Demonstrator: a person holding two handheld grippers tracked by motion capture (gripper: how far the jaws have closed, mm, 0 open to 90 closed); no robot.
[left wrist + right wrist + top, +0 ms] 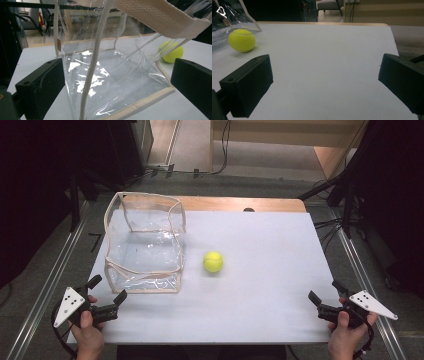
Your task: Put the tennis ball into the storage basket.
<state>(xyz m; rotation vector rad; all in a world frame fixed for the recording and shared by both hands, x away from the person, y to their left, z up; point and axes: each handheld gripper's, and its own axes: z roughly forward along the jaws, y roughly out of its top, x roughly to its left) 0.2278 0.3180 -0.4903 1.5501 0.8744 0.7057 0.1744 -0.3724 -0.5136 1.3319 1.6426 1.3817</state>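
High view, ball: a yellow-green tennis ball (213,261) lies on the white table top (260,285), near the middle, just beside the right wall of the clear bag and apart from it by a narrow gap.
Ball in the gripper views: in the left gripper view the tennis ball (170,52) sits behind the bag's far corner, partly seen through the plastic; in the right gripper view the tennis ball (242,40) rests at upper left, with the bag's edge close behind it.
Clear bag: a see-through plastic bag (144,242) with cream fabric trim stands open-topped on the left half of the table, its walls wrinkled and leaning. Nothing shows inside it.
Bag up close: in the left gripper view the plastic bag (112,75) stands just ahead of the jaws, a cream strap crossing the top and a thin cream seam running down the front.
Left gripper: the left gripper (106,292) is held in a hand at the near left corner of the table, pointing at the bag's near corner; its jaws are spread wide and grip nothing, with the bag close in front but not pinched.
Right gripper: the right gripper (327,293) is held in a hand at the near right edge, well apart from ball and bag; its jaws are spread wide with bare table between them.
Surroundings: grey floor, cables and dark stands ring the table.
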